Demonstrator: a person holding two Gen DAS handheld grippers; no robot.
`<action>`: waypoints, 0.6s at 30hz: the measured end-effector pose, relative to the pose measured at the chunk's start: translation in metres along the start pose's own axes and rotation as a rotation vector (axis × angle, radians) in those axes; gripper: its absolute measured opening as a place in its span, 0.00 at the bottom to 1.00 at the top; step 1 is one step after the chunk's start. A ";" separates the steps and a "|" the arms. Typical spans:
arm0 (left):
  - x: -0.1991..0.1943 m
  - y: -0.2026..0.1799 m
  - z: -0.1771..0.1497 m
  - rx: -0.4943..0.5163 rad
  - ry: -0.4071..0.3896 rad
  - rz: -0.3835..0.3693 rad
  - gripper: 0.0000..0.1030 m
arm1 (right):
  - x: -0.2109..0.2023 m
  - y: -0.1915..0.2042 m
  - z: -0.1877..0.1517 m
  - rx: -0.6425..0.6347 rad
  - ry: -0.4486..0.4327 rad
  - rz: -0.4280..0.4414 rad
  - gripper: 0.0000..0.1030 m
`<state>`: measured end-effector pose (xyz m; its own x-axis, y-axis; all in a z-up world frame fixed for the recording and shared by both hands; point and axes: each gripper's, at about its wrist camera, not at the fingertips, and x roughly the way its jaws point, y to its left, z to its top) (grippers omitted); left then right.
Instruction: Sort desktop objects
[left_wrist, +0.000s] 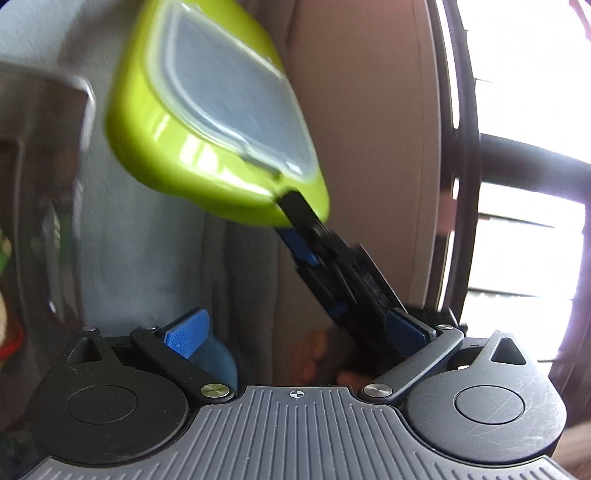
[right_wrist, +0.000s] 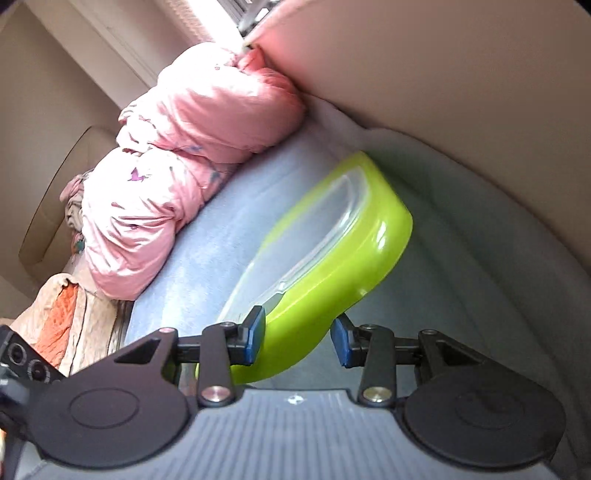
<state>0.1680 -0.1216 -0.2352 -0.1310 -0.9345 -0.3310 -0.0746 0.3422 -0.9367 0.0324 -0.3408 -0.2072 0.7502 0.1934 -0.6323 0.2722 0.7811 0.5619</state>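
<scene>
A lime-green lunch box (right_wrist: 332, 258) with a clear lid is held up in the air, tilted. My right gripper (right_wrist: 299, 338) is shut on its near edge, one blue pad on the lid side and one under the body. In the left wrist view the same box (left_wrist: 192, 140) hangs above, with the right gripper (left_wrist: 306, 221) clamped on its lower corner. My left gripper (left_wrist: 295, 332) is open and empty below the box, its blue pads (left_wrist: 186, 334) spread wide apart.
A pink bundled quilt (right_wrist: 184, 166) lies on a blue-grey sheet (right_wrist: 207, 258). A beige padded board (right_wrist: 461, 92) runs along the right. A window with dark bars (left_wrist: 517, 155) is at the right of the left wrist view.
</scene>
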 end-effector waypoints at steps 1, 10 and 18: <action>-0.005 0.001 0.006 -0.009 -0.026 -0.003 1.00 | 0.001 0.005 0.005 -0.004 -0.004 0.001 0.41; -0.002 0.002 0.077 -0.048 -0.132 0.071 1.00 | 0.003 0.034 0.022 0.037 -0.009 0.002 0.41; 0.016 0.015 0.097 -0.105 -0.168 0.124 1.00 | 0.015 0.019 0.020 0.159 -0.018 0.000 0.45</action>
<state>0.2610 -0.1407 -0.2652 0.0197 -0.8849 -0.4654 -0.1721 0.4555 -0.8734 0.0611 -0.3349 -0.1956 0.7604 0.1816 -0.6236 0.3632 0.6771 0.6401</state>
